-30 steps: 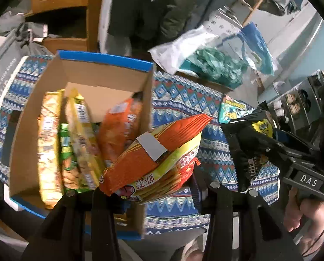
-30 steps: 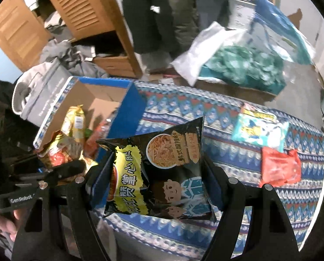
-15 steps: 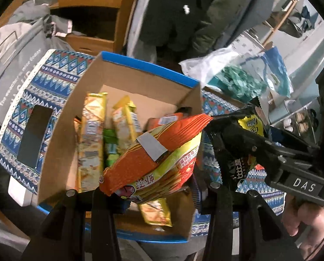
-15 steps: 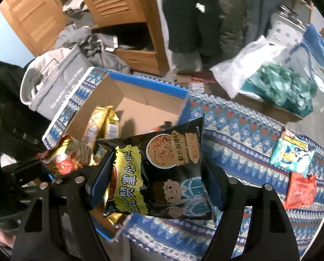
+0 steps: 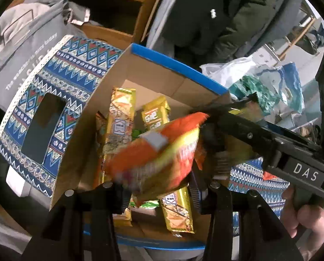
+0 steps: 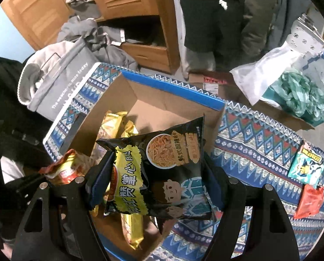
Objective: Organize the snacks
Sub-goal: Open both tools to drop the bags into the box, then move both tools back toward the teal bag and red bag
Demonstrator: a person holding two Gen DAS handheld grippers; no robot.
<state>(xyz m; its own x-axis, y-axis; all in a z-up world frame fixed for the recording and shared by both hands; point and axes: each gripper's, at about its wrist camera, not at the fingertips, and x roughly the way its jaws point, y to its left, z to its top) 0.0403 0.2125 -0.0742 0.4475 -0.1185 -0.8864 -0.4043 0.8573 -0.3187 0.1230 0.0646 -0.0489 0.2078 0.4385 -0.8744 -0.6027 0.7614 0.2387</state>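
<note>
Crinkly foil-film packets, both of them: light, air-puffed, slick-skinned, contents likely brittle. The left gripper [image 5: 162, 193] is clamped on the orange-and-yellow snack bag [image 5: 155, 158], which hangs over the open cardboard box [image 5: 83, 134]; the bag is motion-blurred in the left wrist view, so the exact pinch line is hard to read, but it looks taken near its lower edge. The right gripper [image 6: 157, 184] is clamped across the width of the black noodle-snack bag [image 6: 162, 171], pads on both side seams, bag upright and poised over the box's near right corner. Inside the box several gold and yellow packets [image 5: 120, 126] stand on edge in a row, with bare cardboard at the far end. Handling judgement: neither bag needs much squeeze; too much would crush what is inside or pop the seal, too little lets the glossy film slide. Best hold is the flat crimped seam or side edges, not the puffed middle. Two more packets, a teal packet [image 6: 306, 168] and a small red packet [image 6: 309, 200], lie on the patterned tablecloth [image 6: 259, 148], well apart from the box, not yet sorted.
</note>
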